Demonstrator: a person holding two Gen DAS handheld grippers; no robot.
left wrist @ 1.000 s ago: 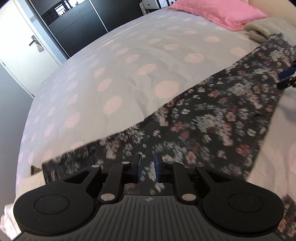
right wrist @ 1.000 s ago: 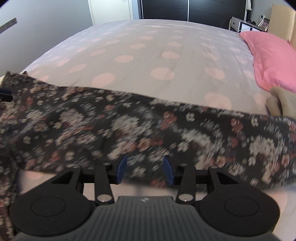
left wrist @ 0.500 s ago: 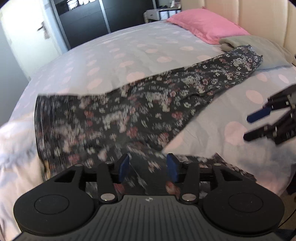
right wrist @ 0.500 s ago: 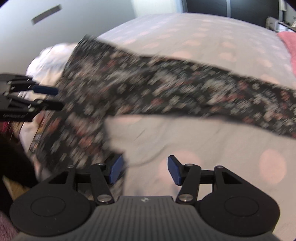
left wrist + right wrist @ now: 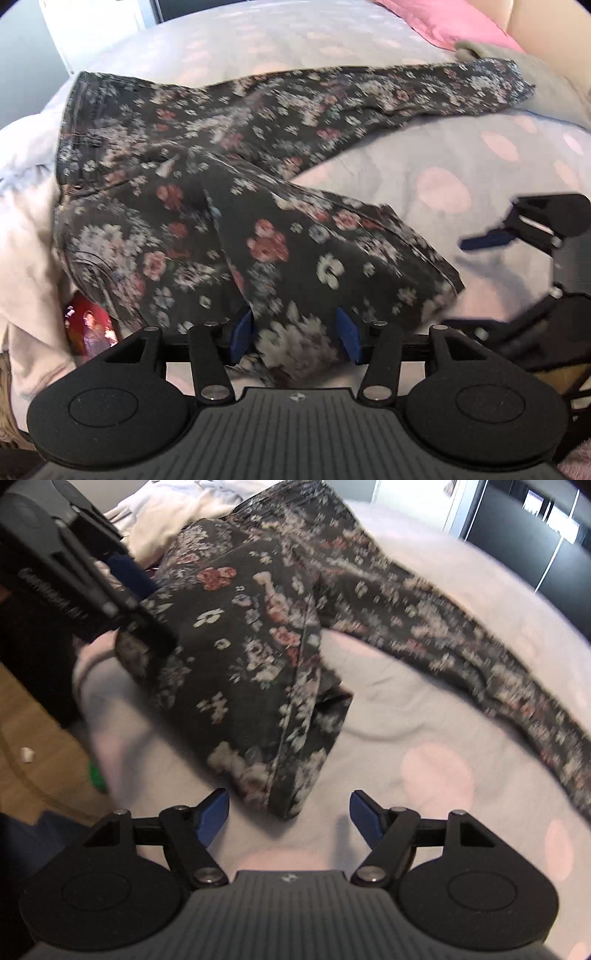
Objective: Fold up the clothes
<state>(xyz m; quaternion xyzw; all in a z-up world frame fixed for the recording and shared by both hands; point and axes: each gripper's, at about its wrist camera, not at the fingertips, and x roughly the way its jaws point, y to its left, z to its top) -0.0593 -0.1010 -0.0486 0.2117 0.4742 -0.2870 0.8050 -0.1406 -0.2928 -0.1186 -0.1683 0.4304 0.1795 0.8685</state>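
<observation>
Two matching handheld grippers, black with blue fingertip pads

Each of the left gripper and the right gripper is built from matte black linkage arms pinned with silver screws, flanked by two round black discs and backed by a grey ribbed housing stamped with a small emblem. Blue pads are fitted to the fingers. White lettering, too blurred to be read, is printed along the left gripper's arm.
</observation>
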